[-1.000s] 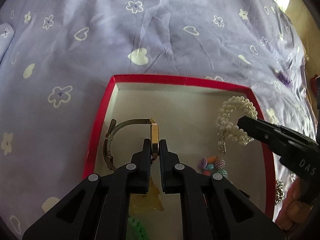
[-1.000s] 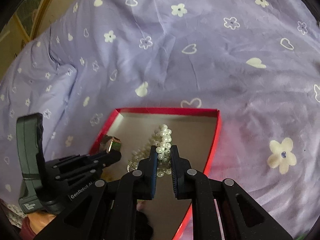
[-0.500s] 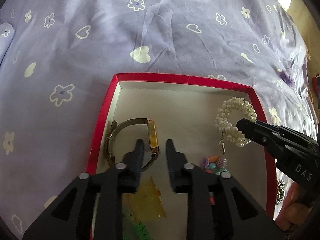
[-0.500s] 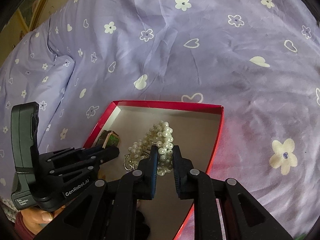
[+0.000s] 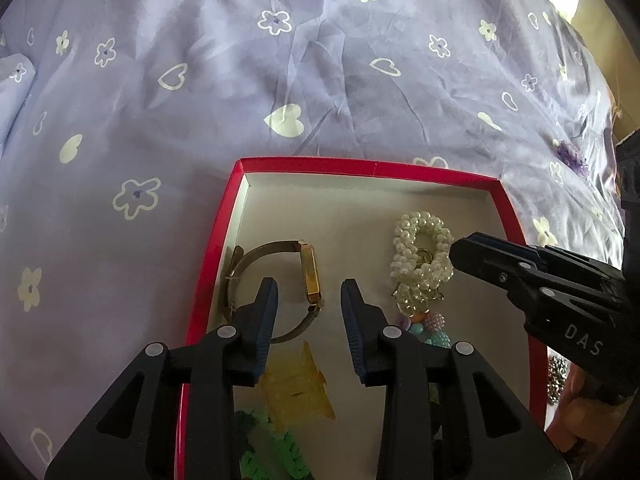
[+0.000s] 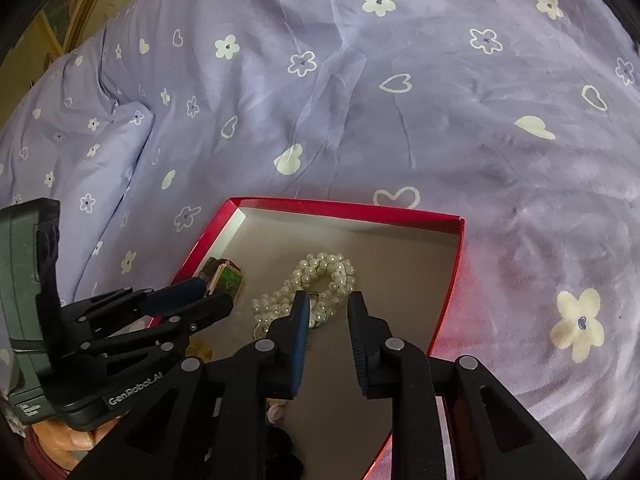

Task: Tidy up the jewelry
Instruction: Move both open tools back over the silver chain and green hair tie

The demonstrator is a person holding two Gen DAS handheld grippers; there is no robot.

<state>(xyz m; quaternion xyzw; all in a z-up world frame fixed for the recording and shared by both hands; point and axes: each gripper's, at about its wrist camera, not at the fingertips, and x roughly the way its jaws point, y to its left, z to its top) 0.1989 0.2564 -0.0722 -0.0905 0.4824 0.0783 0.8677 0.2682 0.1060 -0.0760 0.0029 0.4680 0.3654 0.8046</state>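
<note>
A red-rimmed box (image 5: 360,166) with a pale floor lies on the purple flowered bedsheet. Inside it on the left rests a gold watch (image 5: 310,276), its face between the fingers of my left gripper (image 5: 308,296). Those jaws are opening and the pads stand clear of the watch. To the right lies a white pearl bracelet (image 5: 420,252). In the right wrist view my right gripper (image 6: 328,300) hovers over the near end of the pearl bracelet (image 6: 320,276). Its jaws are opening too, and a few pearls sit loosely between them. The watch (image 6: 226,278) shows beside the left gripper (image 6: 208,296).
Nearer in the box lie coloured beads (image 5: 432,326), a yellow piece (image 5: 296,388) and a green beaded item (image 5: 272,448). A silvery beaded piece (image 5: 556,376) lies outside the right rim, and a small purple item (image 5: 572,156) sits on the sheet. A hand (image 6: 76,440) holds the left gripper.
My left jaws were shut on the watch face and have spread apart, leaving the watch lying in the box. My right jaws have widened off the pearl bracelet.
</note>
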